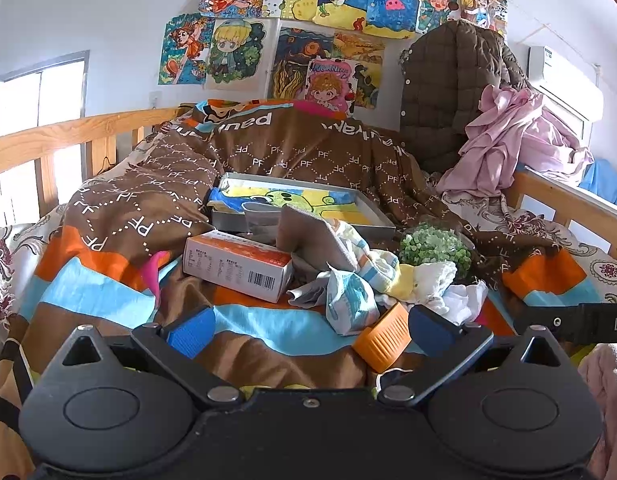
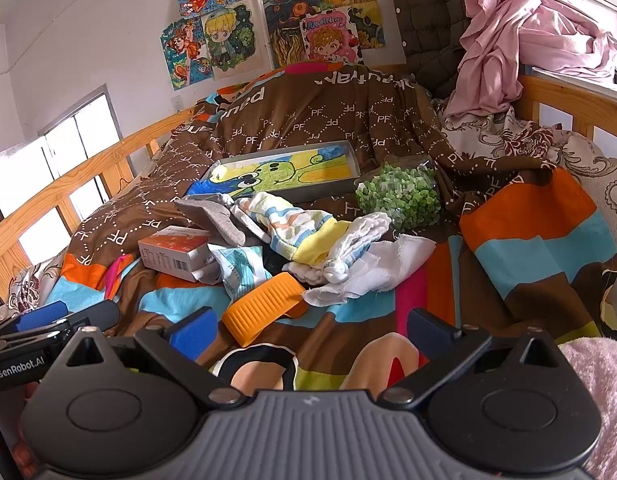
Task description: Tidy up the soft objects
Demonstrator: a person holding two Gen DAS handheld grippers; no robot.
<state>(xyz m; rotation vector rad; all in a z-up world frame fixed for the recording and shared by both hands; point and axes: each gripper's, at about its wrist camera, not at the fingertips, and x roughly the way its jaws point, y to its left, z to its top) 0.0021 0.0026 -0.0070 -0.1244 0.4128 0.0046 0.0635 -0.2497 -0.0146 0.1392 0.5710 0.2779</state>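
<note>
Bedspread (image 1: pixel 268 152) lettered "PF", both grippers' jaws wide apart, empty, "GenRobot.AI" on left gripper (image 2: pixel 52 316).

The left hand-held gripper (image 2: pixel 40 320) reads "GenRobot.AI"; the blanket (image 2: pixel 340 128) repeats "PF".

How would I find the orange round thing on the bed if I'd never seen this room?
Look at the bed with the brown, blue and orange striped blanket. In the middle lies a pile of socks and cloths beside a white and orange box. At the near edge of that pile is the orange lid: hard, ribbed round its side, and the only plain orange thing there.
</note>
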